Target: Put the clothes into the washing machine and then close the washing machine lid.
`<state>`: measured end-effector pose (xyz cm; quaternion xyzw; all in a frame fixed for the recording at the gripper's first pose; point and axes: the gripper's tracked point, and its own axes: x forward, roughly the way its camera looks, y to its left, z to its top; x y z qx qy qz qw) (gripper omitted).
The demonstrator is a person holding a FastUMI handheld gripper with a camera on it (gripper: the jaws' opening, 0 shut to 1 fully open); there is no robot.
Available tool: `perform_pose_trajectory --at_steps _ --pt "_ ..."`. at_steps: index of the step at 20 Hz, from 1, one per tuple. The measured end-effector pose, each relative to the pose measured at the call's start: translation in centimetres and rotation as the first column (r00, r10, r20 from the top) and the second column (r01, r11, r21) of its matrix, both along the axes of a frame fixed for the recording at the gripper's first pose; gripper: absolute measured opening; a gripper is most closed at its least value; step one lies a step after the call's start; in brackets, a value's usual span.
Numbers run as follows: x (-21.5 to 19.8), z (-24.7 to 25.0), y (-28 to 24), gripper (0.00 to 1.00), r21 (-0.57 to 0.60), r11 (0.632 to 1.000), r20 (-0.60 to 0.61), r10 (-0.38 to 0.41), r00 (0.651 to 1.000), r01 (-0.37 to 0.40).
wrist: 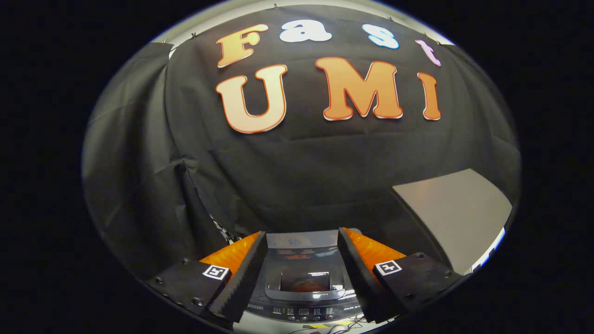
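We held the gripper (302,260) high above the washing machine (304,297), with its two fingers spread apart and nothing between them. Through the gap we looked down on the machine's top: the lid (304,273) lay flat and, as far as we could judge, shut, its glossy dark surface throwing back reflections of the booth. A window in the lid (306,280) showed something reddish underneath, which we took to be the clothes (301,284) already lying in the drum, though the glare kept us from being sure. Nearer to us than the lid ran the control panel (304,314) with its row of small buttons. Off beyond the right finger stood a pale grey board (457,218), well apart from the machine, and the black cloth wall (297,167) hung behind everything.

We judged the task to be at or very near its end: the clothes seemed to be inside, the lid seemed down, and the gripper held nothing. We saw no garment lying outside the machine. All that looked left was to confirm the lid had seated fully.
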<state>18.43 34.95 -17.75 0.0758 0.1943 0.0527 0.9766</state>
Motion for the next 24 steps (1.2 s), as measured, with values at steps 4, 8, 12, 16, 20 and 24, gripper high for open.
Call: perform_pose_trajectory --at_steps 4,8,12,16,20,24 --pt "-2.7 7.3 -3.1 0.99 -0.025 1.0 0.11 0.001 0.994 0.001" --pt "-6.0 12.9 -9.1 0.98 -0.049 0.998 0.207 -0.02 0.978 0.03" --pt "-9.5 17.0 -15.7 0.98 -0.081 0.994 0.283 -0.048 0.958 0.074" --pt "-12.2 20.0 -21.3 0.98 -0.072 0.994 0.328 -0.057 0.943 0.085" --pt "-13.7 21.3 -24.8 0.98 -0.036 0.996 0.359 -0.058 0.932 0.076" --pt "-14.1 21.7 -26.3 0.98 -0.035 0.997 0.377 -0.044 0.925 0.062"
